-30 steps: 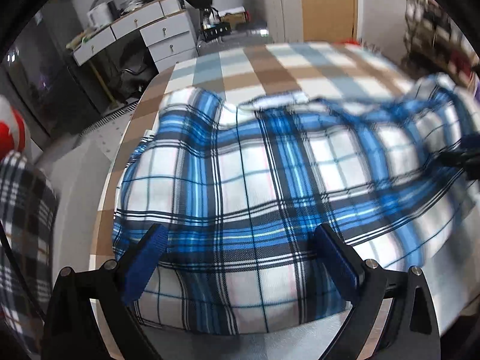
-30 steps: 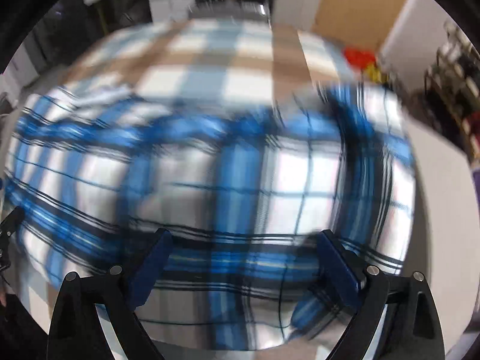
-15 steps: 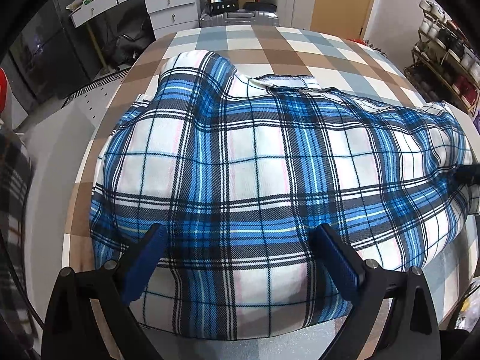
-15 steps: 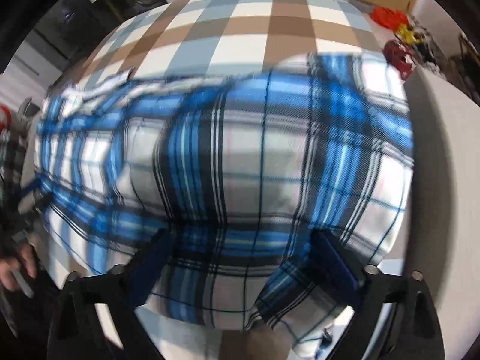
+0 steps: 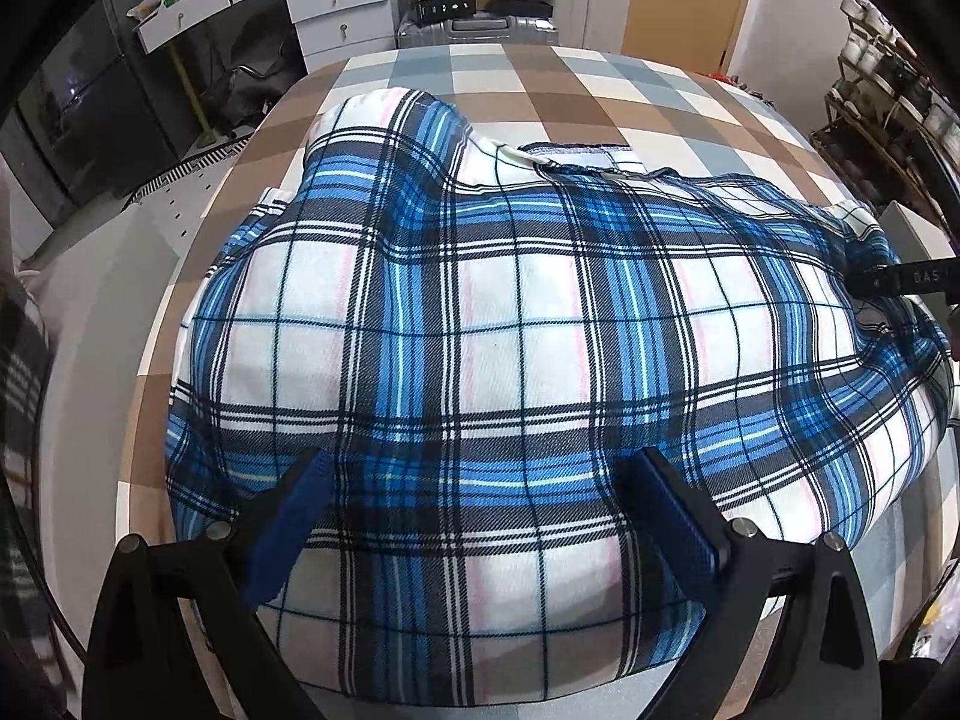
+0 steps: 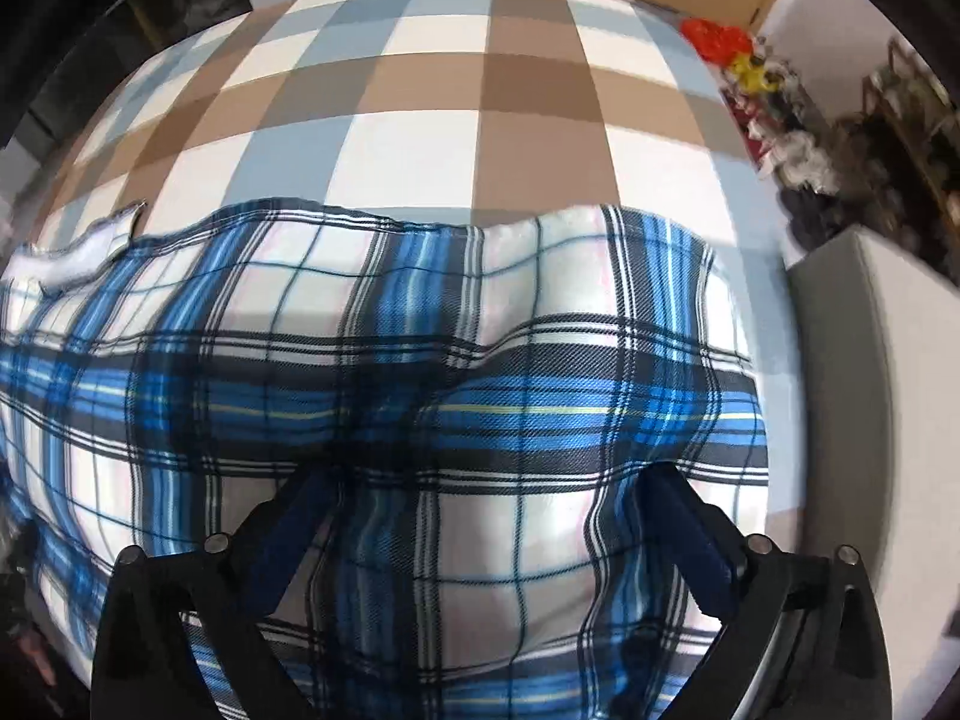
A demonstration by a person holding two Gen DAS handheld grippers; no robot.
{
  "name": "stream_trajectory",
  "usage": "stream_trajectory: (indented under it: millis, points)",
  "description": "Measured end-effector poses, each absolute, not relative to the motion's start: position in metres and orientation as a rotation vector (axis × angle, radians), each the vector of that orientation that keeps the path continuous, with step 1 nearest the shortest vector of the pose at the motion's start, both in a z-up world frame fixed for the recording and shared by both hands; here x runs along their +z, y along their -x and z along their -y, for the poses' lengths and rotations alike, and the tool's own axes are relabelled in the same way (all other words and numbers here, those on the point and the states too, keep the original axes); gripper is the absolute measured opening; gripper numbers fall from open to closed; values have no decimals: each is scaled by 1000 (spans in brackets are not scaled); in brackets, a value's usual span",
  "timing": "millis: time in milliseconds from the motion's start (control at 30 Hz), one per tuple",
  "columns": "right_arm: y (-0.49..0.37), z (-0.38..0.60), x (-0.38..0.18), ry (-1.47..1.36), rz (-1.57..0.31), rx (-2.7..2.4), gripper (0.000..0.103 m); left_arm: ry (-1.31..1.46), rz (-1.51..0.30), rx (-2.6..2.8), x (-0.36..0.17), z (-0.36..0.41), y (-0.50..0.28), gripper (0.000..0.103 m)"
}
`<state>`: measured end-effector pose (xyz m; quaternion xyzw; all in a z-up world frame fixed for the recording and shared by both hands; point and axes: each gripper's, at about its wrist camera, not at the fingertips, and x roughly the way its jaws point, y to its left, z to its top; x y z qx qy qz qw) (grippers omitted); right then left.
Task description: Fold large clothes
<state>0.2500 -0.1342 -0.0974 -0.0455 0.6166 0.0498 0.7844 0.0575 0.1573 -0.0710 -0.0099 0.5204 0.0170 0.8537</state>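
The plaid shirt (image 5: 480, 330) lies doubled over on the tabletop (image 5: 540, 90); more folds seem left. Left tongs (image 5: 474, 510) gape wide above it; right tongs (image 6: 486, 516) are opening, gripping nothing.

Bright even light, fisheye bulge, right view blurred

The only lettering that reads at all is in the left wrist view: white capitals "DAS" on a black bar (image 5: 900, 279) at about three o'clock, where it reaches in from the picture's edge over the plaid garment (image 5: 480, 330). The letters run on toward the edge and are cut off there, so the whole word cannot be made out. A black box (image 5: 447, 3) at about twelve o'clock, on top of a silver suitcase (image 5: 480, 33), bears small white marks too small to read. The right wrist view shows no readable text.
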Motion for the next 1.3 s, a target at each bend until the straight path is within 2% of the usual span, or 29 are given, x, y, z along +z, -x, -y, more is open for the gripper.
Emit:
stream_trajectory:
  millis: [67, 100, 133, 267, 433, 500, 567, 600, 767, 833, 933, 1067, 1200, 1300]
  points:
    - [-253, 136, -92, 98, -1331, 115, 101, 23, -1099, 39, -71, -157, -58, 97]
    - [-251, 136, -83, 97, -1306, 104, 93, 23, -1099, 41, -70, -157, -58, 97]
    - [-246, 134, -67, 72, -1260, 110, 91, 22, -1098, 42, -70, -157, -57, 97]
    - [-227, 95, -33, -9, -1208, 304, 91, 21, -1097, 41, -70, -157, -57, 97]
    - [-210, 15, -54, 179, -1267, 396, 89, 18, -1087, 40, -70, -157, -55, 97]
    - [-211, -5, -79, 242, -1305, 356, 91, 18, -1083, 36, -70, -157, -54, 97]
    - [-213, -10, -91, 253, -1297, 330, 101, 13, -1085, 36, -71, -158, -55, 97]
    - [-213, -11, -93, 251, -1300, 326, 103, 11, -1084, 36, -70, -157, -54, 97]
    - [-206, -10, -89, 263, -1310, 333, 103, 6, -1071, 25, -71, -158, -53, 97]
    - [-203, -4, -78, 224, -1309, 361, 97, 14, -1074, 23, -70, -158, -53, 97]
    - [-180, 8, -55, 114, -1283, 454, 97, 15, -1074, 24, -71, -158, -53, 97]
    - [-140, 24, -39, 123, -1217, 501, 97, 9, -1071, 26, -71, -157, -53, 97]
    - [-116, 48, -54, 72, -1239, 435, 98, 12, -1071, 30, -71, -157, -53, 97]
    - [-120, 33, -80, 178, -1276, 340, 103, 20, -1072, 21, -70, -158, -53, 97]
